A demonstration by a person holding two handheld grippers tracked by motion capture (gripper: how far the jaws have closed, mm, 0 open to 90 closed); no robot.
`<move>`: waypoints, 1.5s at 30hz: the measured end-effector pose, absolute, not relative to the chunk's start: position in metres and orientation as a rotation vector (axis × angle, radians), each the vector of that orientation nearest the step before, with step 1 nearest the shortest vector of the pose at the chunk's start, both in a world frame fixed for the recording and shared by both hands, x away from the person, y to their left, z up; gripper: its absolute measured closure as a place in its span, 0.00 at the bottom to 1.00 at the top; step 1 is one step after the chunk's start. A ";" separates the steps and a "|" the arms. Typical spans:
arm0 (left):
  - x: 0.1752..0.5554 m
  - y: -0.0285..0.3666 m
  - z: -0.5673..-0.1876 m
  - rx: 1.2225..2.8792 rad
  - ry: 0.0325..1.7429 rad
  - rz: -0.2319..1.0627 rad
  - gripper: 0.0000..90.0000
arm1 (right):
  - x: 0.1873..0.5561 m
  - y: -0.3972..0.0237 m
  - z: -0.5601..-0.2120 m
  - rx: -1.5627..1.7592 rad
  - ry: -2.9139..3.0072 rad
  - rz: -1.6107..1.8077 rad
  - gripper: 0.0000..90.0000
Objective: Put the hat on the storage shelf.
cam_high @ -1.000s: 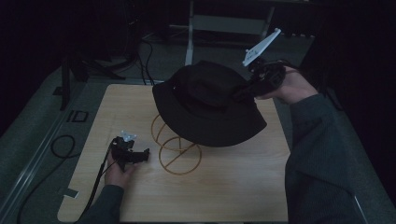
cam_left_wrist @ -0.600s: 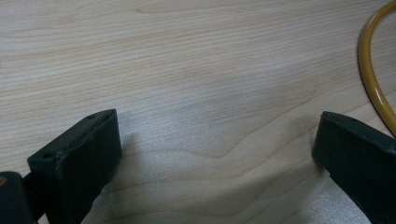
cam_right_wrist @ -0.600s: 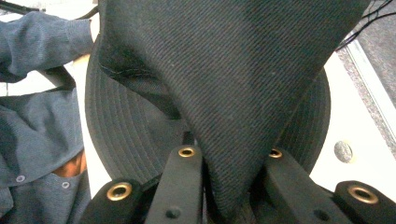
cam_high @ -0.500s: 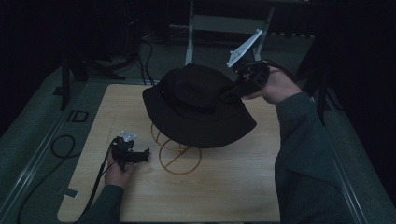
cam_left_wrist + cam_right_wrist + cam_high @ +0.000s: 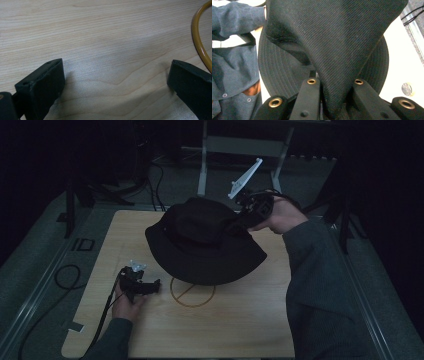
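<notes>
Your right gripper (image 5: 239,222) pinches a fold of the black hat's (image 5: 205,240) crown, holding it above the wire stand (image 5: 192,292), apparently for clearance. Your left gripper (image 5: 113,82) rests on the table (image 5: 225,325), jaws wide apart and empty, just beside the stand's ring.

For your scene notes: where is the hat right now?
In the high view the hat hangs mid-table above the wire stand, pinched by the right tool.
</notes>
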State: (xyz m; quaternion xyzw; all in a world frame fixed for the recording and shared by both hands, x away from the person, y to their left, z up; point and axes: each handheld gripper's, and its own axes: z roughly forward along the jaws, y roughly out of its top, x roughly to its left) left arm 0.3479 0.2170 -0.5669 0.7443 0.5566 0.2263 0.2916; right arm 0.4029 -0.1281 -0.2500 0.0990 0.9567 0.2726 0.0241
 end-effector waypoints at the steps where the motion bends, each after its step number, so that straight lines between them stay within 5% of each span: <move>1: 0.348 0.217 -0.567 1.984 1.484 0.603 0.02 | 0.403 -0.126 -0.251 0.305 2.966 0.838 0.94; 32: 0.348 0.217 -0.567 1.982 1.483 0.605 0.02 | 0.400 -0.083 -0.277 0.236 3.032 0.754 0.88; 45: 0.348 0.217 -0.567 1.986 1.478 0.607 0.02 | 0.403 -0.083 -0.279 0.283 3.034 0.731 0.71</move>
